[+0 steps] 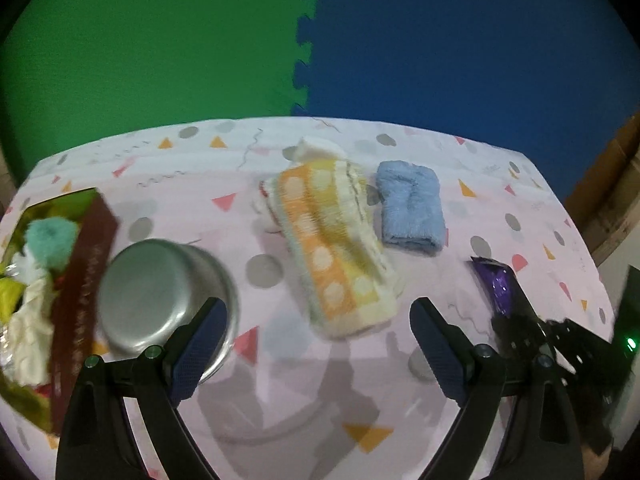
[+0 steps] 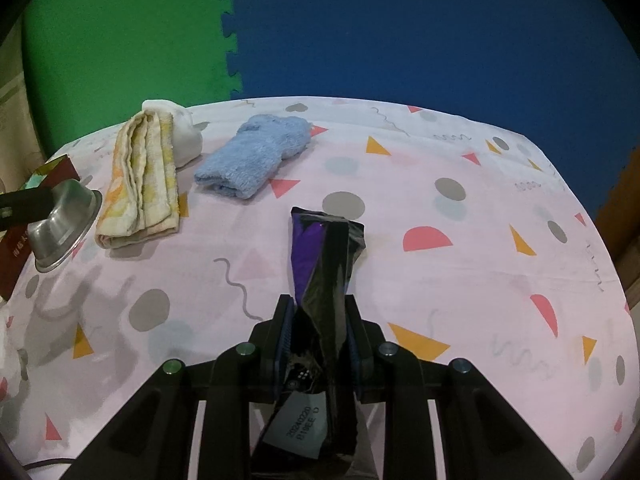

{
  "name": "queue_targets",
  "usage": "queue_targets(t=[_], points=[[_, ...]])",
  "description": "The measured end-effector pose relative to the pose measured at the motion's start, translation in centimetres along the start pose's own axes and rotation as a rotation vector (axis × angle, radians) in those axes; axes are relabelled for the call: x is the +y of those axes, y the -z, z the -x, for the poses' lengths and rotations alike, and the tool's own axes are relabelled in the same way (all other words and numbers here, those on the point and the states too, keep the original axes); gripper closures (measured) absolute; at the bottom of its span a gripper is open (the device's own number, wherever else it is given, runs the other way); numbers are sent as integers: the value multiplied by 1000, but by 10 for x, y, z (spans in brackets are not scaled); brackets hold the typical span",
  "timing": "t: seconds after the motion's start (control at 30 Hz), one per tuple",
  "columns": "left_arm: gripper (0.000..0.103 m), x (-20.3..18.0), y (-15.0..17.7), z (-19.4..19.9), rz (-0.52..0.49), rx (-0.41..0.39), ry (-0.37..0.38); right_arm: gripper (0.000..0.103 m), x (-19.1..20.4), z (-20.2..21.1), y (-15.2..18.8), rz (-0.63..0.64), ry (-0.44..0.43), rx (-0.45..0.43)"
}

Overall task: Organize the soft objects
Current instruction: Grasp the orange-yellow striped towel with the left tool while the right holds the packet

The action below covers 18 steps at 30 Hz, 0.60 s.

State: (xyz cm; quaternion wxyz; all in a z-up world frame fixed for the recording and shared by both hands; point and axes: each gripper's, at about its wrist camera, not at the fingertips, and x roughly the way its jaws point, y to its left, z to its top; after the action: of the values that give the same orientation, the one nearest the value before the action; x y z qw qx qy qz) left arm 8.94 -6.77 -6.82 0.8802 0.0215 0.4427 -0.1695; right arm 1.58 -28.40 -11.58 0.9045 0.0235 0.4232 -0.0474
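My left gripper (image 1: 318, 316) is open and empty above the table, just short of a folded orange and yellow towel (image 1: 340, 252). A folded light blue towel (image 1: 412, 208) lies right of it, and a white cloth (image 1: 316, 148) behind it. My right gripper (image 2: 320, 320) is shut on a crumpled black and purple wrapper (image 2: 324, 256), held above the table; it shows in the left wrist view (image 1: 500, 288) too. In the right wrist view the orange towel (image 2: 140, 184), blue towel (image 2: 256, 156) and white cloth (image 2: 180, 132) lie far left.
An upturned metal bowl (image 1: 160, 304) sits at the left, also in the right wrist view (image 2: 64, 228). Beside it a dark red box (image 1: 44, 280) holds soft items, including a teal pompom (image 1: 52, 236). The patterned tablecloth (image 2: 480, 280) covers the table; green and blue foam mats stand behind.
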Motion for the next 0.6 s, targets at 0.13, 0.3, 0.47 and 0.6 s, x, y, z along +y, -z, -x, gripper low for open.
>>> queue_targets(t=[0.13,0.3,0.47,0.6], points=[[12,-4,-6,-23,11,34,19,79,-1,-2,1,-12,-14,8],[13,-5,-11,-47,48,63,16,79,0,-3,0,-14,-18,8],[56,-10,-14,-61,55,97,27,79,-2,-3,1,-27,-33,8],[72,-9,-13,-61,70,104,35,79,-4,-3,1,-34,-43,8]])
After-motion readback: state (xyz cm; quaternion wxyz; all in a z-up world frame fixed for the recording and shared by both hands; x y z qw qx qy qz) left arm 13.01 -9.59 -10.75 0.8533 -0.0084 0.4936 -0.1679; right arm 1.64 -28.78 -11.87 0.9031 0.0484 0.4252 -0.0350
